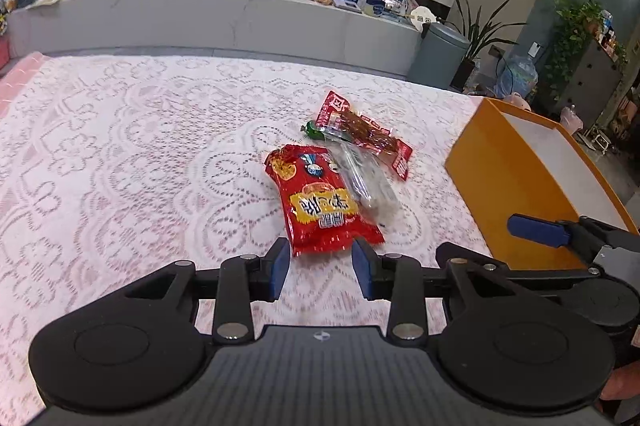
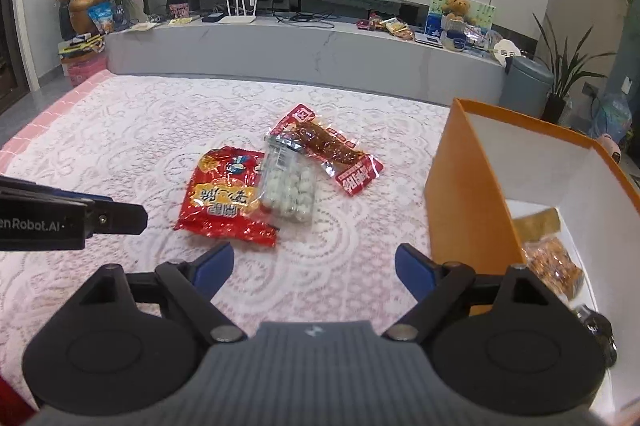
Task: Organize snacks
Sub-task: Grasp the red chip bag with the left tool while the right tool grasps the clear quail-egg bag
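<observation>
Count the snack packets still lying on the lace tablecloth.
4: big red bag, clear packet of white balls overlapping it, red strip packet behind, small green candy beside that. Others may hide underneath.

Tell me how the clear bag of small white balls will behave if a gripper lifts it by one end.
The clear bag is thin film around loose round pieces, so it would probably sag and its contents slide toward the low end. Its glossy film may slip between the pads. It rests partly on the big red packet, so lifting might drag that one slightly.

Orange box (image 2: 468,185) right of snack pile (image 2: 276,181)
</observation>
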`<state>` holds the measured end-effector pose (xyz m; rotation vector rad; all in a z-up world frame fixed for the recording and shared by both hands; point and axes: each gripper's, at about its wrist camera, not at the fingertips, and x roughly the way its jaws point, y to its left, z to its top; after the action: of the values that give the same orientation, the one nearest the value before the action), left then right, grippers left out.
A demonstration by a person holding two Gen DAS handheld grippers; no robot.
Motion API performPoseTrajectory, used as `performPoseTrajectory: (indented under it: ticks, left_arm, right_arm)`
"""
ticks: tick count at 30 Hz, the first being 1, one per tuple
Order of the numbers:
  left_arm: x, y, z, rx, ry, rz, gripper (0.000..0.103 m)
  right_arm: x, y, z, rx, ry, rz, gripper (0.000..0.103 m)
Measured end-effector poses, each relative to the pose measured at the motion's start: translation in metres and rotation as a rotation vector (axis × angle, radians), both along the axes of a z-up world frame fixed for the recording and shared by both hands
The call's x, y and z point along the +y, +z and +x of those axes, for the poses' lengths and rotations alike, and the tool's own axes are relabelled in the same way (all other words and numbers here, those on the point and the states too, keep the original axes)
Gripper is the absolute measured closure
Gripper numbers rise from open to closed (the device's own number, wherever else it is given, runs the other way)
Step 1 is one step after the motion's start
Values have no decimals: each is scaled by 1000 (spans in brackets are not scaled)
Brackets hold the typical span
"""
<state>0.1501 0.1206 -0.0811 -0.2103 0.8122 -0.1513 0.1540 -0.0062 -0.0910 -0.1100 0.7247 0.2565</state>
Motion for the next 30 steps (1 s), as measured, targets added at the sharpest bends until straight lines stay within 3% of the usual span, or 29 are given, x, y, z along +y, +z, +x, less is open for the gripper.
performPoseTrajectory:
  ticks: [12,21,24,25,27,30]
  left_arm:
    - [18,-20,52,44,61,-33,62]
    - [25,-36,74,86,76,-101,62]
    - [28,-41,76,108,81,-164,62]
    - [28,-42,77,113,81,-183,62]
    - [27,-44,78,127,81,-204,62]
    - [24,-47,82,136,88,-197,58]
  right_arm:
    - [15,-19,72,24,-26,108,24]
    - [18,-48,112,128,-73,200,24]
    - [13,-57,117,179,-79,244,25]
    - [12,-60,117,189,-77,257,28]
    - [8,-60,114,187,-55,311,48]
    - [10,-53,108,167,-53,265,50]
